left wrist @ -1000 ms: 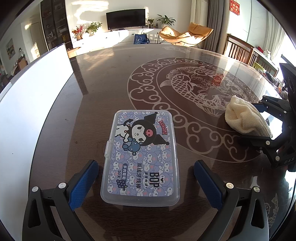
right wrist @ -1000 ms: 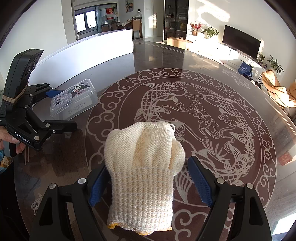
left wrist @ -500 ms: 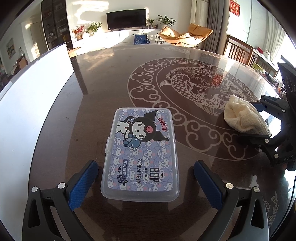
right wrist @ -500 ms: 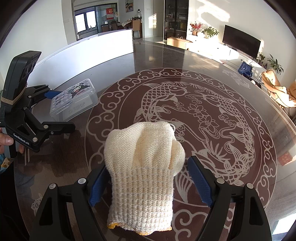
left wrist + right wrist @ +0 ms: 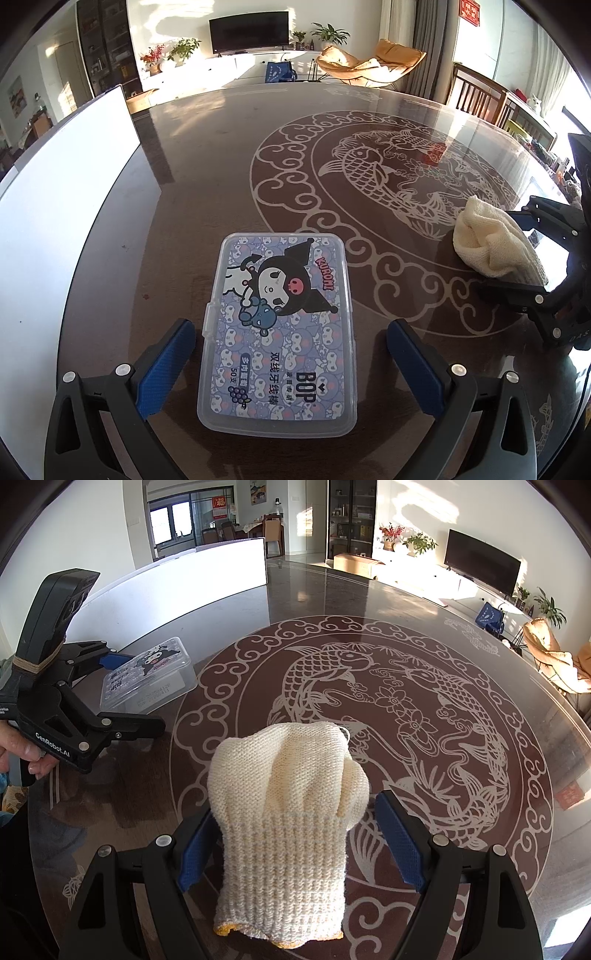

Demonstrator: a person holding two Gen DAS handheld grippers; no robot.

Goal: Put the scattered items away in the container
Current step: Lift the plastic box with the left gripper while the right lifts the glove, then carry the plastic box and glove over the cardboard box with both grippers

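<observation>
floss box [image 5: 280,332] lies flat on the tabletop [image 5: 192,206] between the spread fingers of the left claw [image 5: 291,365], lid shut, neither pad touching it. the knitted glove [image 5: 288,812] sits between the right claw [image 5: 295,849], whose fingers also stand apart; the left pad seems close against the cuff. this looks like the pre-grasp step for both items. next each claw should close squarely on its item. no container shows in either view. the tabletop ahead is bare, with a white board [image 5: 55,177] along the left edge.
</observation>
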